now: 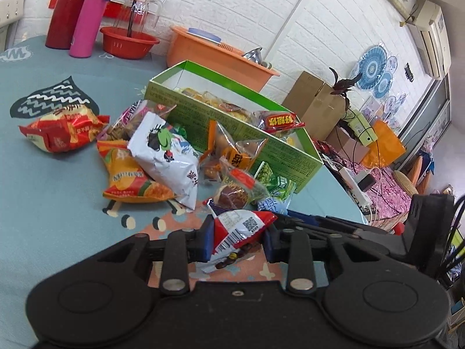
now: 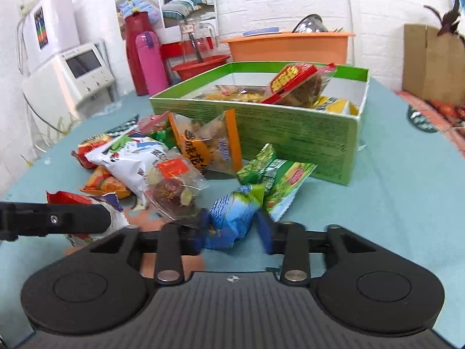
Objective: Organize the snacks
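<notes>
With several packets already in the open green cardboard box (image 2: 290, 133) ahead, the left gripper (image 1: 239, 240) pinches a red-and-white foil packet (image 1: 238, 229) and the right gripper (image 2: 232, 229) straddles a blue crinkled wrapper (image 2: 232, 218) (grip unconfirmed), a loose pile remaining.

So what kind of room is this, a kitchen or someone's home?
Probably a lived-in home rather than a lab: an air conditioner on the wall, flasks and plastic basins on a cloth-covered table.
</notes>
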Demonstrator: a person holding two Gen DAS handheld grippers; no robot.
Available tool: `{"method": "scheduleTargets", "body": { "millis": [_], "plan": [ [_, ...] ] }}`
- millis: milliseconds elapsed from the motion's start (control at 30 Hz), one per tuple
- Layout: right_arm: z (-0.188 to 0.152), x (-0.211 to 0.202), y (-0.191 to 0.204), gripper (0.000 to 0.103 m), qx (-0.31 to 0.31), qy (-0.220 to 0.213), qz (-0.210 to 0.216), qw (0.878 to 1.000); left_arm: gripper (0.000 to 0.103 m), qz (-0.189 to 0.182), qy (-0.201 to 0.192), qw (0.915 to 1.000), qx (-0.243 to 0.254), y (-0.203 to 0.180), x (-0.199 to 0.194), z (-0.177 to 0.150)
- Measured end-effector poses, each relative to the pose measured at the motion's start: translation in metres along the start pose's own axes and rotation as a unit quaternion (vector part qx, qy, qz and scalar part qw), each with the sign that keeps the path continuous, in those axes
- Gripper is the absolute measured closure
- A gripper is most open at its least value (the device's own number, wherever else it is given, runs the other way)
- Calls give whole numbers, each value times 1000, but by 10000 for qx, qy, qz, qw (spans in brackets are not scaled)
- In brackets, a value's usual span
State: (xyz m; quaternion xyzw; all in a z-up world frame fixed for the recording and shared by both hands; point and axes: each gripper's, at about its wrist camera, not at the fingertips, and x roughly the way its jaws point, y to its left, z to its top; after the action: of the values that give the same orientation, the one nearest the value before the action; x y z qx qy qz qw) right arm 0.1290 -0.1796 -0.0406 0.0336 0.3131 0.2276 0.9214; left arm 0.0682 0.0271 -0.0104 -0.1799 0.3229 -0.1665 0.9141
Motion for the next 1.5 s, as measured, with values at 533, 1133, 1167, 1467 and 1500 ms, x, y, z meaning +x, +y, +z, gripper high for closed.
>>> {"method": "scheduleTargets", "body": {
  "millis": [533, 1133, 1167, 1467, 1500],
  "plan": [
    [65, -49, 6, 68, -626, -1354, -3, 9888, 29, -148, -882, 9954, 333, -17, 13, 113],
    [113, 59, -10, 39, -947, -1087, -312, 9891, 0, 326, -485, 9983, 49, 25, 125, 150],
    [110, 62, -9, 9, -1042, -999, -429, 9886, 0, 363, -575, 9977, -4, 26, 122, 147],
    [93, 10, 0, 0, -1052, -1457, -646, 9816, 0, 400, -833, 9955, -222, 8, 65, 129],
    [91, 3, 1, 0, -1021, -1471, -631, 9818, 0, 429, -847, 9953, -211, 5, 56, 124]
  ]
}}
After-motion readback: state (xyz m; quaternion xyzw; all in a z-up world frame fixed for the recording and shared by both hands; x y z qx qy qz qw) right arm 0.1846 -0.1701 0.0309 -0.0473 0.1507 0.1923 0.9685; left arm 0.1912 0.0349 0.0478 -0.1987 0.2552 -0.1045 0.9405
